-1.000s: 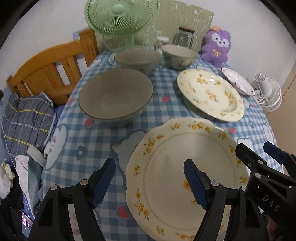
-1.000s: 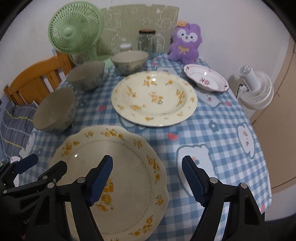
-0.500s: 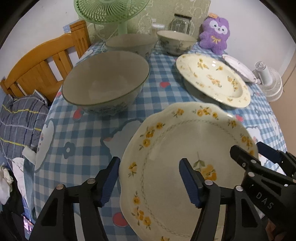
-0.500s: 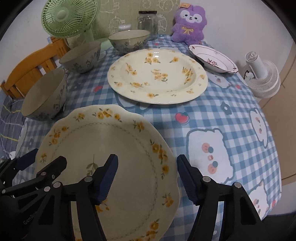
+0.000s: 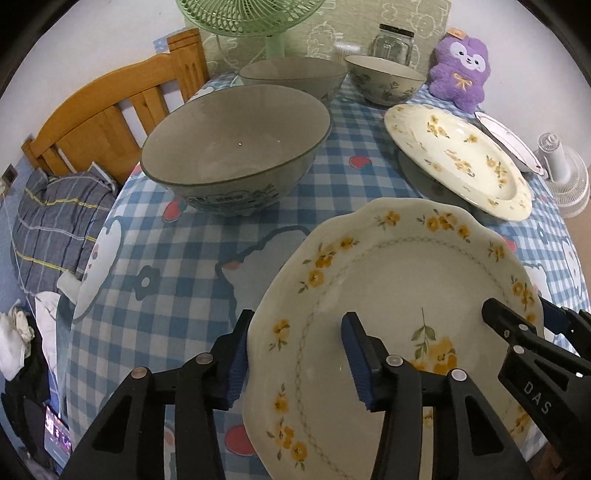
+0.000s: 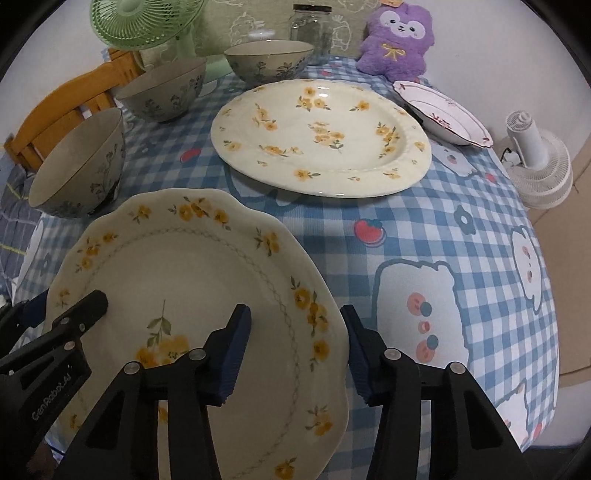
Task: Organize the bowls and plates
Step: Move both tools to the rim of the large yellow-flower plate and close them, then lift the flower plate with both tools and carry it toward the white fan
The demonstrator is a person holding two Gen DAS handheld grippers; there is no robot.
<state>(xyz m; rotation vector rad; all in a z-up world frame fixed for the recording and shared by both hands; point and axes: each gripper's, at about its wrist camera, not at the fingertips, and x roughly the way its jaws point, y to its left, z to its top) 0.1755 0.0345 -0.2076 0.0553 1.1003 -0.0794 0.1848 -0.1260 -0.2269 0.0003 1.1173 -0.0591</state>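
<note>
A scalloped cream plate with yellow flowers [image 5: 399,280] [image 6: 184,266] lies at the near table edge. My left gripper [image 5: 295,350] is open and straddles its left rim, one finger under or outside, one over the plate. My right gripper [image 6: 295,343] is open and straddles its right rim the same way. A large oval flowered plate [image 5: 458,155] [image 6: 321,136] lies behind. Three grey-green bowls stand at left and back: the near one [image 5: 236,147] [image 6: 81,166], the middle one [image 5: 291,77] [image 6: 162,92], the far one [image 5: 384,81] [image 6: 269,62]. A small pink-rimmed plate [image 6: 443,110] sits at the back right.
The blue checked tablecloth [image 6: 424,240] covers a round table. A green fan [image 6: 144,22], a glass jar [image 6: 310,26] and a purple plush toy [image 6: 395,37] stand at the back. A wooden chair [image 5: 103,122] is at left, a white fan [image 6: 539,166] at right.
Both grippers have moved forward and lower, from hovering over the scalloped plate to straddling its left and right rims. Jaws have narrowed slightly. The plate has not visibly moved.
</note>
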